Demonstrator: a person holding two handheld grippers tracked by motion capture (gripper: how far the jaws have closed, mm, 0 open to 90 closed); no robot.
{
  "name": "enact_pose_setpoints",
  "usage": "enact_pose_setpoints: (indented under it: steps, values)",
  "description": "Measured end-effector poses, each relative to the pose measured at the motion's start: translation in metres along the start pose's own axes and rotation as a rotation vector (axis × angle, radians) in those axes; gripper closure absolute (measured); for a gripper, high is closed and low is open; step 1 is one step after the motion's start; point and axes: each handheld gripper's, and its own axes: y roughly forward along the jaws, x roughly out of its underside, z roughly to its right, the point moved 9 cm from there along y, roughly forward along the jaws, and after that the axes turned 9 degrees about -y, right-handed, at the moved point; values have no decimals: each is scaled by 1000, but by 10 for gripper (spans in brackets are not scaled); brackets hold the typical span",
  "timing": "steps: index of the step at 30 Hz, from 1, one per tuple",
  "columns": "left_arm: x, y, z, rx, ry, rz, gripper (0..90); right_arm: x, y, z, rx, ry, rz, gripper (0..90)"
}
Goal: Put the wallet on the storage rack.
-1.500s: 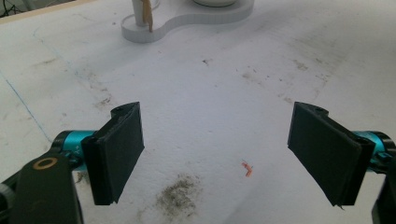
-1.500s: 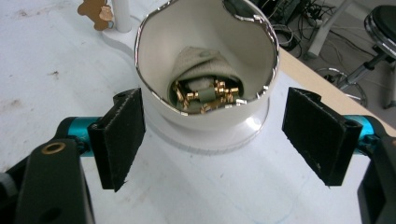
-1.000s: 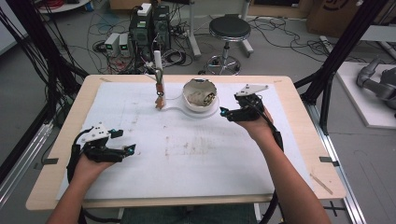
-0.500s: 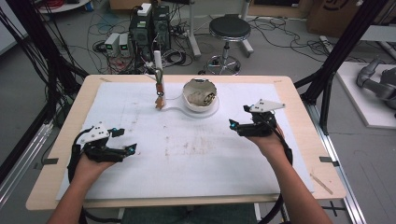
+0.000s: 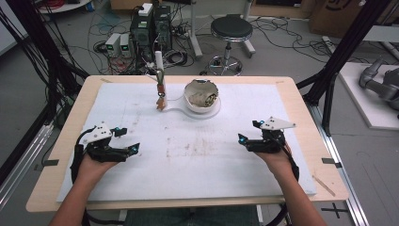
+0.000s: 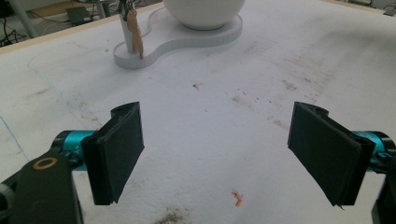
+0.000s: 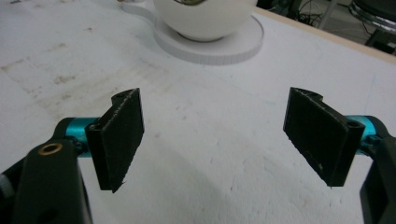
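A white bowl (image 5: 201, 96) with brownish contents sits on a white base (image 5: 207, 113) at the back centre of the table; it also appears as the bowl (image 6: 203, 10) in the left gripper view and the bowl (image 7: 203, 17) in the right gripper view. A thin post with an orange piece (image 5: 160, 96) rises from the base's left end, the orange piece (image 6: 136, 37) hanging near it. My left gripper (image 5: 133, 149) rests open at the front left, nothing between its jaws (image 6: 219, 154). My right gripper (image 5: 243, 140) is open at the front right, empty (image 7: 215, 140).
A white stained mat (image 5: 197, 155) covers the wooden table (image 5: 301, 94). A small orange scrap (image 6: 236, 197) lies on the mat just ahead of the left gripper. Beyond the table stand a stool (image 5: 231, 29), computers (image 5: 150, 23) and cables on the floor.
My right gripper has pulled back from beside the bowl toward the front right of the mat. The left gripper has stayed put.
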Motion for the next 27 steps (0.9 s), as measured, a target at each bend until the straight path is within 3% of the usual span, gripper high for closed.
enact_pose_setpoints:
  steps: [8,27]
  values:
    - [-3,11,2,4,-2,-6,182,20,-6,8,27,54,-3,208]
    - [-2,9,0,3,-7,-5,182,26,-7,13,58,49,-13,202]
